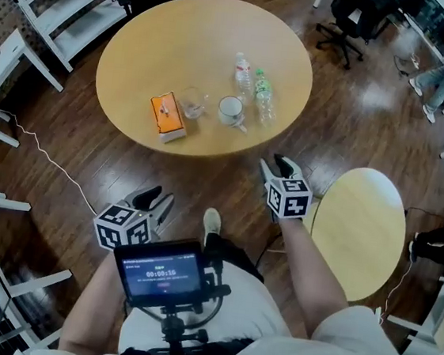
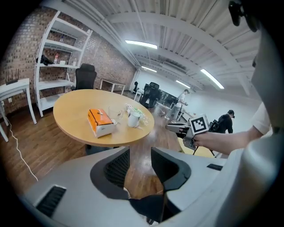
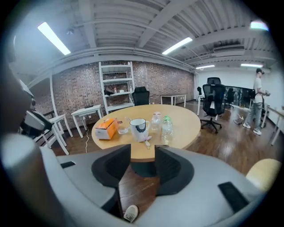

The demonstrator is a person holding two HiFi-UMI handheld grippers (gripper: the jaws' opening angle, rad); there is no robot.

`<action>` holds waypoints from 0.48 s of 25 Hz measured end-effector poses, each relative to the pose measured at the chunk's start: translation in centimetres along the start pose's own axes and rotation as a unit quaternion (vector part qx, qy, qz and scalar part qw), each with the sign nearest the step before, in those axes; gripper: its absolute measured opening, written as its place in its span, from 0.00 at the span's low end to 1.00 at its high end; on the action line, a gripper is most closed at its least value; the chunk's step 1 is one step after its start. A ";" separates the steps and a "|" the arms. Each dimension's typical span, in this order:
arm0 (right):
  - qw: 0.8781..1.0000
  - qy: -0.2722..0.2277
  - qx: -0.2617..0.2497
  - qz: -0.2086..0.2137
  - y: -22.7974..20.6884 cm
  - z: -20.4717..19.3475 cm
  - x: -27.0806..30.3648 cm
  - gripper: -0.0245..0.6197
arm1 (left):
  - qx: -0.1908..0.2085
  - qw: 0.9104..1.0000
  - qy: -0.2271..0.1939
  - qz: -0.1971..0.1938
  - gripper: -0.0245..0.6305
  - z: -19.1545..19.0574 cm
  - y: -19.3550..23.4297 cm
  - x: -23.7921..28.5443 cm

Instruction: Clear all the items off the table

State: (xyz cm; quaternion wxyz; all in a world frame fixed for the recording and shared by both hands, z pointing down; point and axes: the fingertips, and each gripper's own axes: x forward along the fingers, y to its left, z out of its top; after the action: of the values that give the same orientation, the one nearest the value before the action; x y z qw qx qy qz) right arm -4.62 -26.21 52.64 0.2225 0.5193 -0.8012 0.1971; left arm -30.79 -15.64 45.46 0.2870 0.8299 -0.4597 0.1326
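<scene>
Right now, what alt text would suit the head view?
A round wooden table holds an orange box, a clear glass, a white mug and two plastic bottles. Nearer, the left claw and right claw hang open and empty.

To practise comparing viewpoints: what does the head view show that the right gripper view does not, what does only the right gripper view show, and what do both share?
Only the head view: the small screen mounted at the person's chest, seen from steeply above.

Only the right gripper view: the ceiling lights, because it looks level across the room.

Both: the round table with the orange box, the glass, the mug and two bottles lying on it.
</scene>
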 end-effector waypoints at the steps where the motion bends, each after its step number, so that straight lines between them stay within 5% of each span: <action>1: 1.000 -0.013 0.006 0.000 0.5 -0.2 -2.2 0.31 | -0.003 1.000 -0.005 -0.009 0.26 -0.3 -1.0 -0.8; 6: 0.996 -0.063 0.037 -0.051 0.9 -2.9 -14.9 0.31 | 0.035 0.995 -0.012 -0.093 0.26 -1.2 -8.0 -1.7; 12: 0.982 -0.069 0.060 -0.167 -0.9 -10.7 -29.5 0.45 | 0.093 0.978 0.018 -0.184 0.26 -4.9 -16.6 -0.6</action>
State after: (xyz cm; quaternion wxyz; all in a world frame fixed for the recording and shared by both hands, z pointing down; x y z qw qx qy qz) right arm 8.46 1.23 44.97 0.1653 0.6704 -0.7035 0.1684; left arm -16.94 -5.43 43.18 0.2358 0.9210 -0.2794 0.1346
